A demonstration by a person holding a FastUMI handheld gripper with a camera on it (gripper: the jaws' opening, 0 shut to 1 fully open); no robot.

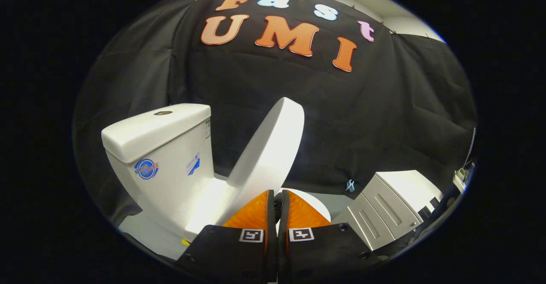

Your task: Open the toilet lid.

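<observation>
Item: gripper (279,196), lower centre of the frame. Its two fingers lie pressed together with almost no gap between them; nothing visible is pinched. Each finger carries a square printed marker near its base.

Item: toilet lid (273,147), centre of the frame, just ahead of and above the fingertips. White, oval, raised and tilted, its free edge pointing up and to the right, its hinged end low beside the tank. Whether the fingertips touch its lower edge cannot be told.

Item: toilet tank (162,152), left of centre. White, with a flush button (163,113) on its top and stickers on its front and side faces.

Item: toilet bowl rim (318,205), a small white patch just beyond the fingertips, to their right.

Item: white cabinet (390,207), lower right, panelled front, standing well apart from the toilet.

Item: black cloth wall (362,117), backdrop across the upper and middle frame, with a small clip (350,185) near its lower hem, right of the lid.
</observation>
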